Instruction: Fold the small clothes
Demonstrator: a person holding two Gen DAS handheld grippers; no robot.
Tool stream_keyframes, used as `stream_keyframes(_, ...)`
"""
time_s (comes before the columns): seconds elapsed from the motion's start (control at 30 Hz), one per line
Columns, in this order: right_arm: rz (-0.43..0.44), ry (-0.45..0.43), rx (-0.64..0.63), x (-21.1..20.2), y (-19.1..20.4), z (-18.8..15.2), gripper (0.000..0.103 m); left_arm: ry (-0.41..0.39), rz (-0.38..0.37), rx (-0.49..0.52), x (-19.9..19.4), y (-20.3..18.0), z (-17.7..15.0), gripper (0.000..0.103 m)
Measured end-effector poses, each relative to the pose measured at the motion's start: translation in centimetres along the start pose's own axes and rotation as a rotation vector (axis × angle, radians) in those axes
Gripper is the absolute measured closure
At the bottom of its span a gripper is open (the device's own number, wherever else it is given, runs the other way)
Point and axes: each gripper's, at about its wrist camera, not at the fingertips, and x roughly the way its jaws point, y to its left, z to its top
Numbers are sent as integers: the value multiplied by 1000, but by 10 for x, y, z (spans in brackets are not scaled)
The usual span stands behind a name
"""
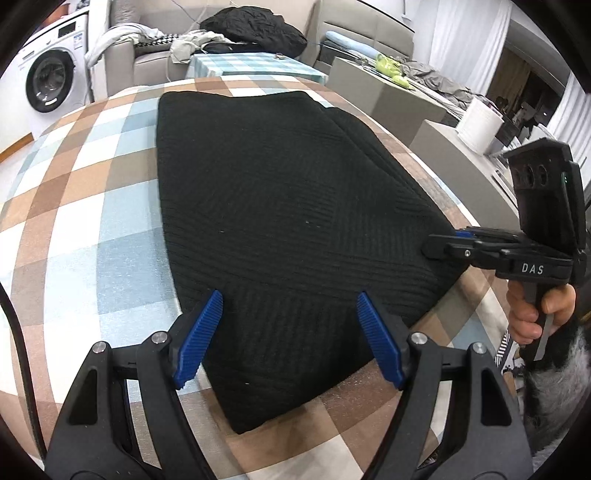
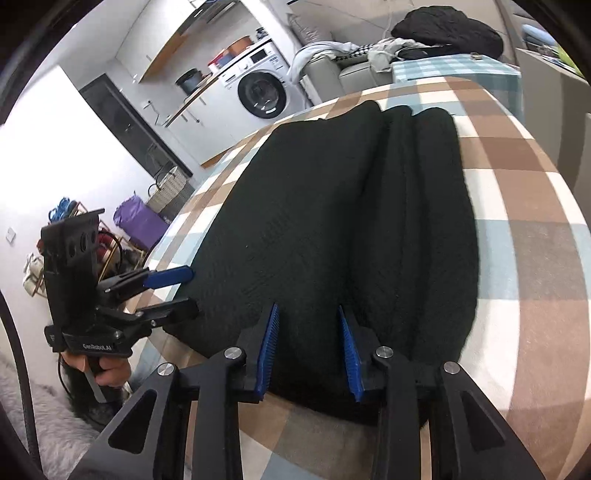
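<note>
A black ribbed knit garment lies folded flat on the checked tablecloth, with long lengthwise folds along one side. My left gripper hovers open over the garment's near edge, and nothing sits between its blue pads. From the right wrist view, the left gripper stands at the garment's left edge, held by a hand. My right gripper is over the near hem, its pads a little apart and not pressing the cloth. The left wrist view shows the right gripper sideways at the garment's right edge.
Beyond the table are a grey sofa piled with a black jacket and other clothes, a small blue-checked table, and a washing machine. A white roll stands on a grey counter to the right.
</note>
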Motion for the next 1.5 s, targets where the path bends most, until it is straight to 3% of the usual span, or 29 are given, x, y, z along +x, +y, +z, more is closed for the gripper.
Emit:
stream_keyframes(0.47, -38, -45, 17, -10, -2, -3, 69, -109, 46, -23, -20, -2, -10, 30)
stream_keyframes(0.57, -52, -98, 61, -15, -10, -2, 69, -133, 66, -15, -22, -5, -12, 30)
stream_keyframes(0.8, 19, -83, 61, -15, -10, 1, 69, -142, 91, -26, -30, -8, -16, 30)
stream_keyframes(0.87, 11, -84, 24, -10, -6, 1, 73, -144, 99, -18, -31, -9, -17, 30)
stream_keyframes(0.93, 7, -86, -2, -5, -3, 2, 93, -145, 101, -25, -31, -8, -18, 30)
stream_keyframes(0.97, 2, -84, -21, -3, 0, 2, 96, -143, 94, -33, -31, -7, -18, 30)
stream_keyframes(1.13, -19, -216, -161, -44, 32, 5, 98, -149, 88, -74, -36, 1, -18, 30)
stream_keyframes(1.2, -52, -216, -163, -50, 32, 2, 98, -150, 85, -75, -37, 2, -20, 30)
stream_keyframes(1.27, -139, -151, -129, -34, 19, -3, 98, -136, 97, -75, -33, 3, -21, 29)
stream_keyframes(1.37, -186, -71, -60, -13, 0, -11, 91, -96, 124, -94, -23, 5, -23, 29)
stream_keyframes(1.5, -152, -149, -20, -36, -12, -15, 66, -75, 108, -156, -14, 19, -22, 29)
